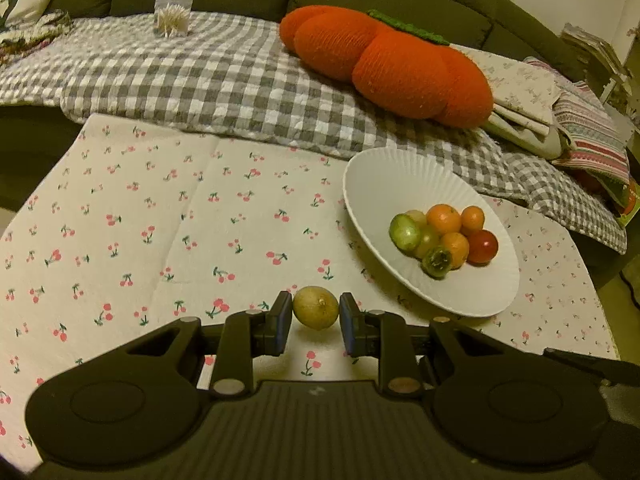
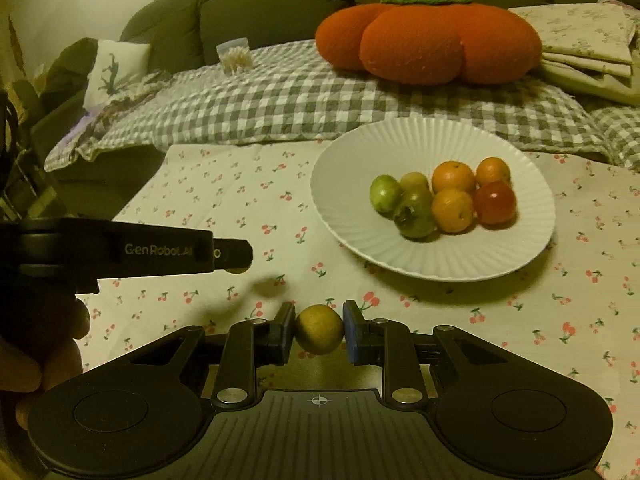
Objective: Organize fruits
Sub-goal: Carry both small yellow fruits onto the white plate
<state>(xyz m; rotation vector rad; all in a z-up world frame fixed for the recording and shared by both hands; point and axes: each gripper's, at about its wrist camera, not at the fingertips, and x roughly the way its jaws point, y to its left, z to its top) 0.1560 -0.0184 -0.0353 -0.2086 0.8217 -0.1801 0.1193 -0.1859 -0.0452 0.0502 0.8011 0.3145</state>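
Note:
A white ridged plate on the cherry-print cloth holds several small fruits: orange ones, green ones and a red one. My left gripper is shut on a yellow-green fruit, held just above the cloth, left of the plate. My right gripper is shut on another yellow-green fruit, in front of the plate. The left gripper also shows from the side in the right wrist view.
A sofa with a grey checked blanket borders the table's far side. On it lie an orange pumpkin cushion, a bag of cotton swabs and folded cloths.

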